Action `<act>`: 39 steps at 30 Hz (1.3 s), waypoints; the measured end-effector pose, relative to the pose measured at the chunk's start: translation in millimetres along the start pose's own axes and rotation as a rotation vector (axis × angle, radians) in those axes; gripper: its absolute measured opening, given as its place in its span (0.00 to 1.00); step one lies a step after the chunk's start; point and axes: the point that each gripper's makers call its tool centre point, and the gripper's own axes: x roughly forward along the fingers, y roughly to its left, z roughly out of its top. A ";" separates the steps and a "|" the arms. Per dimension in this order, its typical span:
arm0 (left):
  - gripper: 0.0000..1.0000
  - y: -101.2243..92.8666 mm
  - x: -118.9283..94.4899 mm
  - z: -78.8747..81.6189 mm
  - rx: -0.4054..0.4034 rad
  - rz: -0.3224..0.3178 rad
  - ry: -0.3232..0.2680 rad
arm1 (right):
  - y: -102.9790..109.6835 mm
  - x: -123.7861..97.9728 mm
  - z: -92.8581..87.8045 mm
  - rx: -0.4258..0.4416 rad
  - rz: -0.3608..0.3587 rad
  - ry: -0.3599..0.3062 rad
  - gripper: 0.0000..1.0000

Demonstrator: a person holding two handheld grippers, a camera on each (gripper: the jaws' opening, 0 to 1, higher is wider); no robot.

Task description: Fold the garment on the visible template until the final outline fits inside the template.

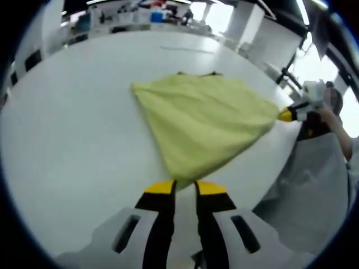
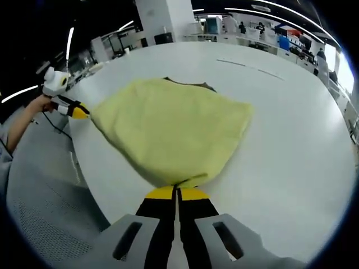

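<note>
pale yellow fabric, looks like soft terry or fleece, that's the garment (image 1: pixel 205 120) and it's spread out on a big white table (image 1: pixel 73 140). it sits toward the near edge of the table, pulled taut into a rough fan shape between two corners.

in the left gripper view, the left gripper (image 1: pixel 185 186) has its yellow-tipped black jaws nearly closed together with the pointed corner of the cloth pinched right between the tips. off to the right of that view you can see the right gripper (image 1: pixel 287 115) clamped onto the other corner at the table edge, with a person's hand (image 1: pixel 325 101) behind it.

right gripper view is basically the mirror: the right gripper (image 2: pixel 178 192) has its jaws squeezed narrow on a corner of the garment (image 2: pixel 174 131), and the left gripper (image 2: pixel 78 111) is over on the left gripping the far corner, hand (image 2: pixel 39 103) and sleeve visible behind it.

there's a thin dark edge peeking out from under the far side of the cloth (image 2: pixel 190 84), can't tell if that's the template or part of the garment. the background is benches and cluttered shelves, too blurry to make out.
</note>
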 end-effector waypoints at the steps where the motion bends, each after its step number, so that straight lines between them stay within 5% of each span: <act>1: 0.09 0.9 1.1 -1.1 -0.005 0.000 0.002 | 0.1 0.0 -0.5 -0.001 -0.001 0.003 0.02; 25: 0.00 1.9 5.4 -2.3 -0.004 -0.001 0.017 | 0.7 -0.3 -3.8 -0.017 0.008 0.033 0.01; 39: 0.00 6.7 -8.8 19.9 0.025 0.045 -0.038 | -17.4 -21.6 3.0 -0.049 -0.037 0.031 0.01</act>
